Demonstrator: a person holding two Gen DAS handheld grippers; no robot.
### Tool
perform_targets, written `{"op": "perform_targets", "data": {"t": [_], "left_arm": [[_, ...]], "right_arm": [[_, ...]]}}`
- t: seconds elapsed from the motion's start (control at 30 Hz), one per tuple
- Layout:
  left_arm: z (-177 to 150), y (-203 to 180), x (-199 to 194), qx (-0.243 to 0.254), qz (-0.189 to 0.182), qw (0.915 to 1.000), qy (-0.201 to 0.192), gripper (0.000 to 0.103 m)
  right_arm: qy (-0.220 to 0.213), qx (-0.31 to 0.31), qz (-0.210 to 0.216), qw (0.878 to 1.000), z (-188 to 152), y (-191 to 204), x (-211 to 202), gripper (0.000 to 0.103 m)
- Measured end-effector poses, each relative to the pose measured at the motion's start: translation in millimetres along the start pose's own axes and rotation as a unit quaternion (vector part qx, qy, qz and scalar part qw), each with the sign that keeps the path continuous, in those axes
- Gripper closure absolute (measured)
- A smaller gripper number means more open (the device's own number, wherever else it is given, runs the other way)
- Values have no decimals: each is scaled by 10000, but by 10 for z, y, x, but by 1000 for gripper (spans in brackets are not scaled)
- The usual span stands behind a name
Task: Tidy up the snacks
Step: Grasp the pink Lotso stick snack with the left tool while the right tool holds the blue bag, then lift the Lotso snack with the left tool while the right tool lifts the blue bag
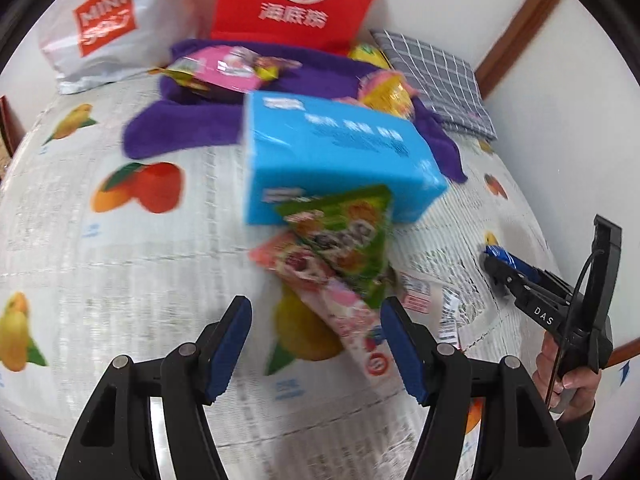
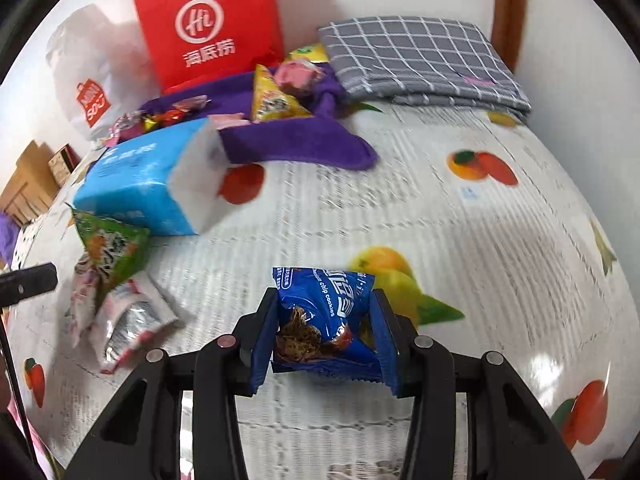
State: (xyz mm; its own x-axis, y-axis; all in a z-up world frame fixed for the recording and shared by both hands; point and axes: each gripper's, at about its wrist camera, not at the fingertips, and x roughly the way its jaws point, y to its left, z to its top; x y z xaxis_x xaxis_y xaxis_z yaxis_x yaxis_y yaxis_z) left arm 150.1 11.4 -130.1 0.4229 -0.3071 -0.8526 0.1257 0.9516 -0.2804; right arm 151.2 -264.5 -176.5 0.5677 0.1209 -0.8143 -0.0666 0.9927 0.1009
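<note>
While the right tool (image 2: 323, 322) is clenched on a blue packet of chocolate chip cookies (image 2: 320, 312), both pads pressing the wrapper's sides at the lower middle of the right wrist view, the left tool (image 1: 316, 344) stands released, its blue pads apart with nothing gripped between them. The table (image 2: 460, 232), covered in a fruit-printed cloth, runs beneath both. From the left wrist view, the pink strawberry-print snack packet (image 1: 344, 312) lies just ahead of the open pads, low in the middle of the frame, with a green triangular snack packet (image 1: 352, 236) overlapping it and leaning against a blue box (image 1: 332, 156) at centre. Further up, a purple towel (image 1: 192, 128) carries several more wrapped sweets and packets, backed by a red paper bag (image 1: 296, 0) at the top and a white shopping bag (image 1: 104, 28) in the upper left; a folded grey checked cloth (image 2: 420, 56) sits in the upper right. I'd say the step in hand is carrying the cookie packet off to wherever the snacks are being gathered, most likely the purple towel or one of the bags, though which is not certain. The next move calls for keeping the crinkly wrapper firmly pinched while steering it past the blue box, and for the left tool to close on the pink or green packet without dragging both at once, since they overlap.
</note>
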Motion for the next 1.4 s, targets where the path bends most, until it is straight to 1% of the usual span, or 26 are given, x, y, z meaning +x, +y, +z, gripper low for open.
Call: {"op": "perform_targets", "data": {"t": [0.1,0.17,0.2,0.23,0.3,0.37,0.4,0.5,0.57,0.6,0.63,0.7,0.77,0.83,0.87,0.97,1.0,1.03,1.2,1.33,1.4], "left_arm": [[14,-99,135,-3,2,9999,106,38],[11,-135,213,-5,95,9999,140,39],[4,-139,237,5,162,9998,133,45],[-4,-151,229,70,276,9996,38,49],[-6,-133,221,134,390,9991,32,65],[-18,-55,188,157,413,9990,52,73],[-29,-12,165,140,416,9990,58,75],[-58,127,97,99,688,9976,9,75],[-70,176,84,96,701,9975,-44,74],[-66,181,86,129,695,9975,-58,72],[-57,168,99,185,738,9971,-80,71],[-33,120,134,299,828,9960,-124,61],[-12,39,187,470,1023,9935,-186,60],[-25,-40,229,691,1280,9889,-310,60],[-41,-57,231,749,1322,9876,-393,62],[-85,-34,195,760,1280,9870,-610,76],[-107,-22,185,773,1273,9865,-684,78],[-144,-19,176,813,1280,9852,-795,78],[-141,-43,168,853,1340,9840,-805,79],[-136,-6,163,685,1195,9871,-819,78],[-138,-3,165,699,1209,9868,-816,78]], "right_arm": [[-129,-118,-32,9998,-30,28,17,58],[-205,-359,-182,9990,-63,92,55,57],[-179,-410,-247,9987,-59,118,73,57],[-203,-436,-275,9985,-54,125,62,57],[-175,-394,-201,9989,-62,89,65,57],[-175,-284,-61,9994,-63,47,63,56],[-176,-253,-18,9995,-64,33,61,56],[-191,-177,81,9996,-63,9,53,56],[-202,-114,167,9996,-64,-12,48,56],[-204,-98,193,9996,-64,-21,45,55],[-207,-79,222,9995,-65,-29,43,55],[-212,-53,255,9994,-67,-36,41,55],[-210,-50,264,9994,-61,-37,48,55],[-208,-61,251,9994,-59,-37,49,55],[-205,-69,242,9995,-56,-34,50,55],[-188,-90,210,9996,-58,-24,49,55],[-186,-102,195,9996,-60,-18,50,55],[-185,-115,179,9996,-61,-12,52,55],[-172,-159,139,9996,-58,-1,56,54],[-186,-129,158,9996,-52,-12,53,56],[-192,-105,177,9996,-53,-19,53,56]]}}
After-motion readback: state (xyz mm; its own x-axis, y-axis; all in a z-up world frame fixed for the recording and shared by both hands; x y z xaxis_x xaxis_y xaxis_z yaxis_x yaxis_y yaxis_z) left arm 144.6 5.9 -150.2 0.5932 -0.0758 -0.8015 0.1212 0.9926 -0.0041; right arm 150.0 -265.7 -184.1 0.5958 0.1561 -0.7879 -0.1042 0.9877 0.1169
